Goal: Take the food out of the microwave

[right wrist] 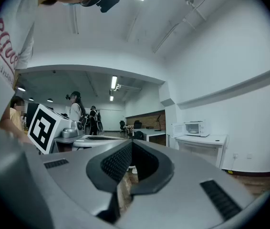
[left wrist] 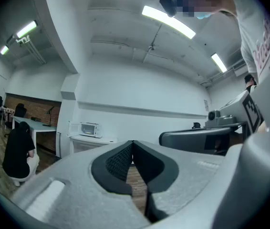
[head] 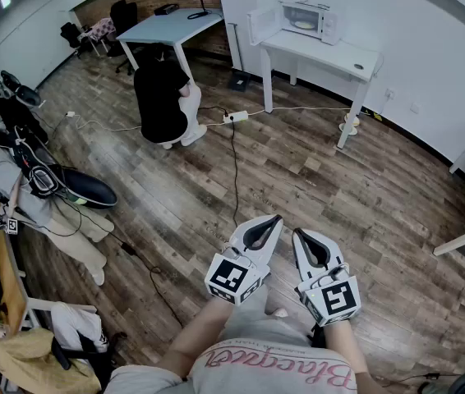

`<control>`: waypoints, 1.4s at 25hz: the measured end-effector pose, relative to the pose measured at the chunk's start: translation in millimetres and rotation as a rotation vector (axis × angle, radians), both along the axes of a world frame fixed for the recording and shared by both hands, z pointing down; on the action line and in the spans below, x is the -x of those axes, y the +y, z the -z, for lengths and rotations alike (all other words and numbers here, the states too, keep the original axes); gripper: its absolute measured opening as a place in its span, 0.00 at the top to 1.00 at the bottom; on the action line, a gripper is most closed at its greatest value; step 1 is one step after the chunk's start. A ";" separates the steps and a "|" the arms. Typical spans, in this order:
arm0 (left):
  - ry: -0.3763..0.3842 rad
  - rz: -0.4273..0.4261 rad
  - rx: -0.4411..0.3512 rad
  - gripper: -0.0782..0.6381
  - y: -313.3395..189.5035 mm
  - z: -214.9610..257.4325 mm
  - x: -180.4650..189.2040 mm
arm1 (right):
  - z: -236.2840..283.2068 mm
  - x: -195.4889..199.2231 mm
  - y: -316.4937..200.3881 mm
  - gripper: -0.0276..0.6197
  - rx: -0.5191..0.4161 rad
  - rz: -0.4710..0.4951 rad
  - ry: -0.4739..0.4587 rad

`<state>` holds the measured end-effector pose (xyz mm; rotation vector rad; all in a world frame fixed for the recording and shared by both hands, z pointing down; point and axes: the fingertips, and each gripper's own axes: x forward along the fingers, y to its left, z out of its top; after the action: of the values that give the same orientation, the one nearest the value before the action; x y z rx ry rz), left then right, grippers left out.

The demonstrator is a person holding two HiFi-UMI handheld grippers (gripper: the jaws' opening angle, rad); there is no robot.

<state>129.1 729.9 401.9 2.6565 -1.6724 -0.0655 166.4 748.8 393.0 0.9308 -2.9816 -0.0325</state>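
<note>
A white microwave stands on a white table against the far wall, its door swung open to the left. Something pale yellow, the food, shows inside. The microwave is small and distant in the left gripper view and the right gripper view. Both grippers are held level and side by side low in front of the person, far from the table. My left gripper is shut with nothing in it, and my right gripper is also shut and holds nothing.
A person in black crouches on the wooden floor between me and the far wall. A power strip and cables lie near them. A second white table stands at the back. Bags and chairs crowd the left side.
</note>
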 end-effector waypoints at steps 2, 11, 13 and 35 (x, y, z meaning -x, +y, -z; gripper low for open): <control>0.000 0.007 -0.014 0.88 2.9 4.2 7.2 | 4.9 7.3 3.3 0.94 -0.023 -0.003 -0.001; 0.005 -0.022 -0.064 0.88 -35.1 21.4 38.2 | 22.6 41.4 -31.6 0.94 -0.085 -0.034 0.003; 0.010 -0.038 -0.067 0.88 -50.3 25.4 48.2 | 26.2 49.5 -46.5 0.94 -0.081 -0.057 -0.004; 0.016 -0.189 -0.056 0.88 -185.8 24.5 139.8 | 18.6 134.1 -179.3 0.94 -0.018 -0.273 0.000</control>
<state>-10.7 544.1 377.3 2.8330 -1.4275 -0.1344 32.3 569.5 374.5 1.3285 -2.8291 -0.0548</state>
